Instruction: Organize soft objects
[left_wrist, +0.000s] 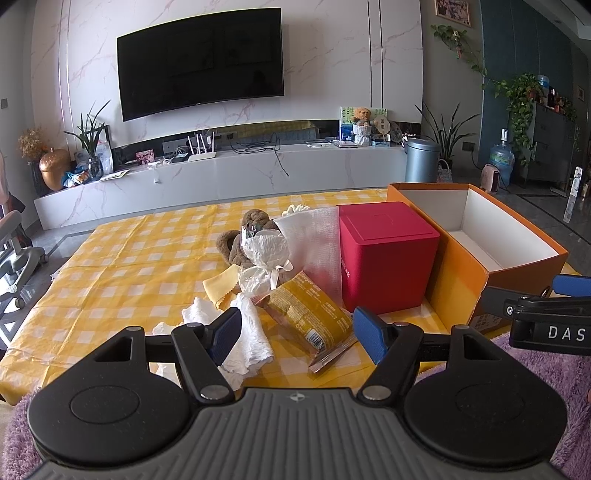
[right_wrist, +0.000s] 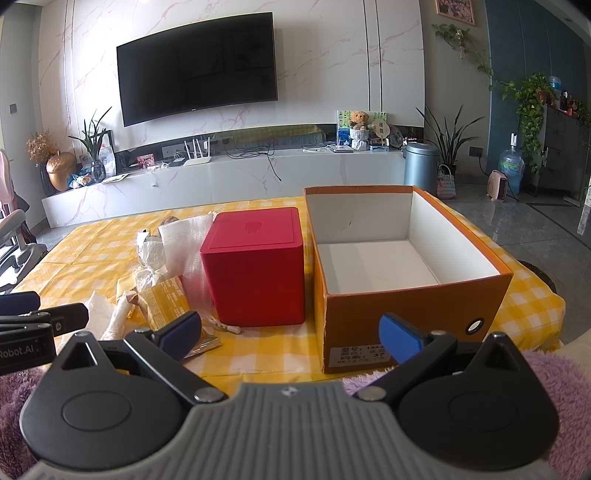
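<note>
— What soft items do I have on the yellow checked cloth (left_wrist: 122, 251)?

— Item one: brown plush toy (left_wrist: 236, 243), lying at the far side of the heap, partly covered by crinkled white wrapping (left_wrist: 267, 245) with a white ribbon. Item two: bubble wrap sheet (left_wrist: 317, 243), standing up against the red box (left_wrist: 384, 254). Item three: small yellow cloth (left_wrist: 219, 286), flat, zigzag edge. Item four: yellow snack packet (left_wrist: 308, 314), lying tilted, nearest me. Item five: crumpled white tissue (left_wrist: 247, 339), just left of the packet.

— And the containers?

— Red box, lid closed, upright. Orange cardboard box (right_wrist: 406, 306), open, white inside, nothing in it, just right of the red one.
</note>
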